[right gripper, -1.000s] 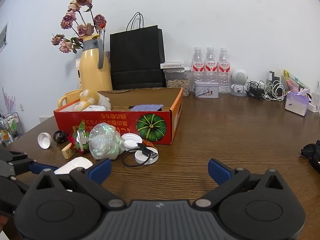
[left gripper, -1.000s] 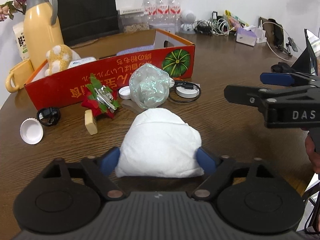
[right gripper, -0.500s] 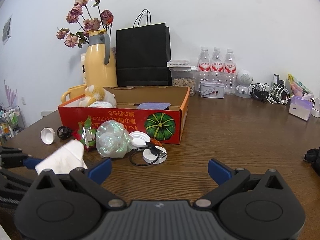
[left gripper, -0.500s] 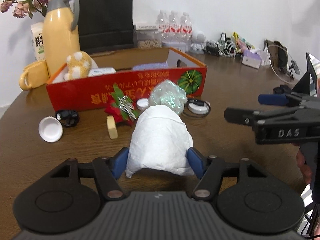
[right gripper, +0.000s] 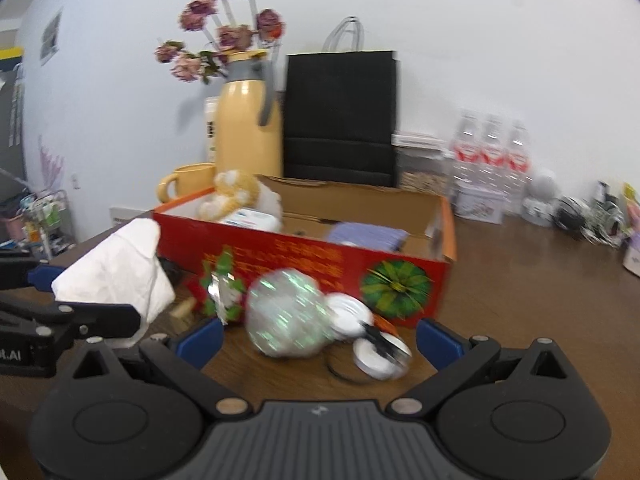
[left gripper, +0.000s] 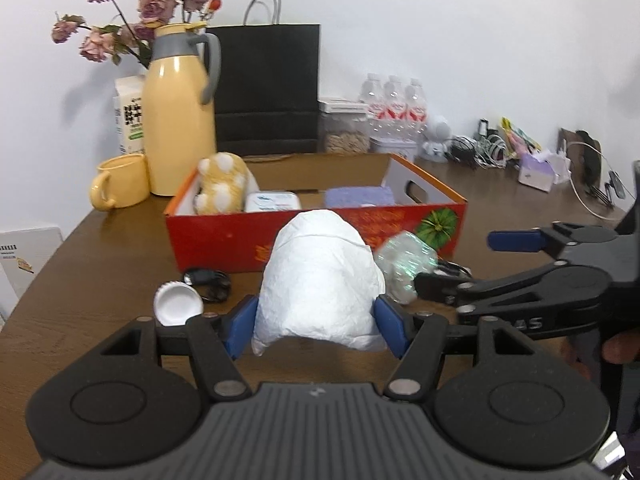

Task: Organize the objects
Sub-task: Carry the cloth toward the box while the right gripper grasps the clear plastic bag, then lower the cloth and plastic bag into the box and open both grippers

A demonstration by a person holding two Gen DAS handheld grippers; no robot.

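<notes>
Cluttered brown wooden table point(left gripper: 100, 264), white wall point(left gripper: 440, 20), left fingers point(left gripper: 240, 326) gripping white bundle point(left gripper: 320, 280), right fingers point(right gripper: 438, 342) apart

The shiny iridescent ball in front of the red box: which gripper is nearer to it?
Right. The right gripper is open just in front of the shiny ball. The left gripper, off to one side, is shut on a white bundle.

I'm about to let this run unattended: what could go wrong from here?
1. The left gripper pinches the soft white bundle only at its base; it could sag or slip out before reaching the red box.
2. The open right gripper hovers near the iridescent ball, which might roll if nudged.
</notes>
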